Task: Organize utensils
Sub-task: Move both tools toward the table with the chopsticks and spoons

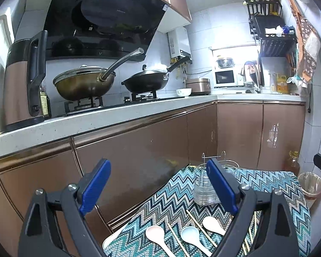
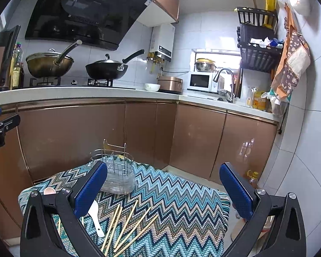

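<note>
A: What do we see here, from the largest item down?

B: We see a small tabletop (image 2: 177, 209) draped in a blue-and-tan zigzag woven cloth, standing before brown kitchen cabinets (image 2: 75, 132). At its far edge stands a wire utensil caddy with a clear plastic base (image 2: 115, 171), upright and empty as far as we can tell.

A: And the utensils?

B: We count three ceramic soup spoons in the left wrist view, a pale pink one (image 1: 155, 235), a light blue one (image 1: 191, 236) and a white one (image 1: 213, 223), lying flat near the front edge with bamboo chopsticks between them. A looser fan of bamboo chopsticks (image 2: 126, 224) lies to the right.

A: The grippers?

B: The left gripper (image 1: 158, 188) and the right gripper (image 2: 163, 190) both hover above the cloth with blue pads spread wide, holding nothing.

A: How should we do the first pick well?

B: We judge that nothing is sorted yet. We would descend on one utensil at mid-handle, jaws across its length, pinching firmly since thin sticks roll on woven cloth, then lower it upright into the caddy without tipping it.
</note>
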Demonstrator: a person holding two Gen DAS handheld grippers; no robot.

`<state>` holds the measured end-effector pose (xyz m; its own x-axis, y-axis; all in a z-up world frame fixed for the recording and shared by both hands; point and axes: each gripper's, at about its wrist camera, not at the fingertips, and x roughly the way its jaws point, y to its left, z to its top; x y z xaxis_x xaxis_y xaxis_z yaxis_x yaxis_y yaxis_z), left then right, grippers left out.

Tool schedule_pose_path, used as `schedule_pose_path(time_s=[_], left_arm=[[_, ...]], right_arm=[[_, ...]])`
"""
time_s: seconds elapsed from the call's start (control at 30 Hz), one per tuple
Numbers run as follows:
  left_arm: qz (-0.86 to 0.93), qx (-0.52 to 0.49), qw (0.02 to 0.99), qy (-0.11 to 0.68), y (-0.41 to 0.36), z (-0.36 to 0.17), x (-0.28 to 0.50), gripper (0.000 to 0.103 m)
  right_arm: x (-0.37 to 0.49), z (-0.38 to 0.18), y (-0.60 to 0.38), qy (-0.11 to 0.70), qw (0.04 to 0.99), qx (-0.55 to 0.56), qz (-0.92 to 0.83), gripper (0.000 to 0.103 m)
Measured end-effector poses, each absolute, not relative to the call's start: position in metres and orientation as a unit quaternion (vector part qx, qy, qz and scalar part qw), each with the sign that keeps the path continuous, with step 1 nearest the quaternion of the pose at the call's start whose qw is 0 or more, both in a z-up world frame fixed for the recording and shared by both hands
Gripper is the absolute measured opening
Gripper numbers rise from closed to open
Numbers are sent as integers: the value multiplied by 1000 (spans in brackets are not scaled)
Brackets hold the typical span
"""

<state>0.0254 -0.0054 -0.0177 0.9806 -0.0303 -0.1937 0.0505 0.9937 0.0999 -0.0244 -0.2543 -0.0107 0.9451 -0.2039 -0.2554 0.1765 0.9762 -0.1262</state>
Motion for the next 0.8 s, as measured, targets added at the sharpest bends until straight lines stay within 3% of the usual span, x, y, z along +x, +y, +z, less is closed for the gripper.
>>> schedule_pose_path(time_s=[0.8], left_arm=[[-30, 30, 991, 124, 6, -22, 44, 91]], right_arm=[[-9, -22, -266, 159, 984, -24, -77, 103]])
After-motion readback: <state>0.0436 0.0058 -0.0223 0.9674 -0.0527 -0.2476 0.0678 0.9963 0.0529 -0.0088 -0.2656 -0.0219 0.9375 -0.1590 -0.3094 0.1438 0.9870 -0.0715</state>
